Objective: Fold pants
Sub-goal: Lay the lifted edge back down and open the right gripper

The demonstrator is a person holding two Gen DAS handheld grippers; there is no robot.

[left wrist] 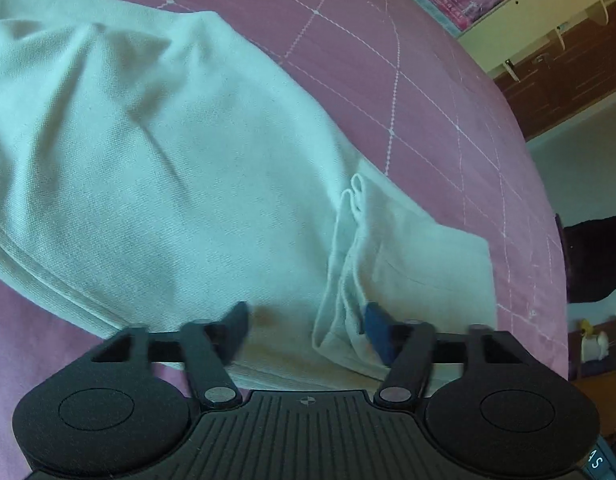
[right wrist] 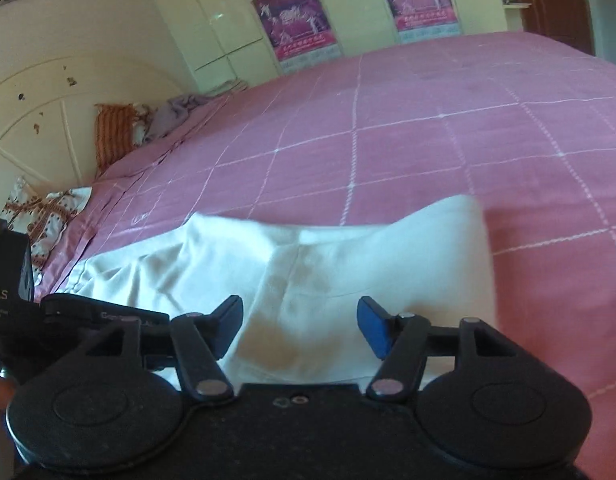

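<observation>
Low over the near edge of the bed, left gripper [left wrist: 306, 326] hangs with jaws spread wide, nothing between them; white pants [left wrist: 180, 184] lie directly beneath, a bunched fold of cloth just beside its right finger. Right gripper [right wrist: 300, 328] likewise gapes, empty, above the same pants [right wrist: 316, 264], which show a faint brownish stain near the fingers. Pants lie folded over on the pink checked bedspread [right wrist: 428, 128], near side of the bed. Far left: patterned pillows [right wrist: 116, 136] against a cream headboard [right wrist: 36, 112]. Far wall: cream wardrobe with pink posters [right wrist: 296, 20].
</observation>
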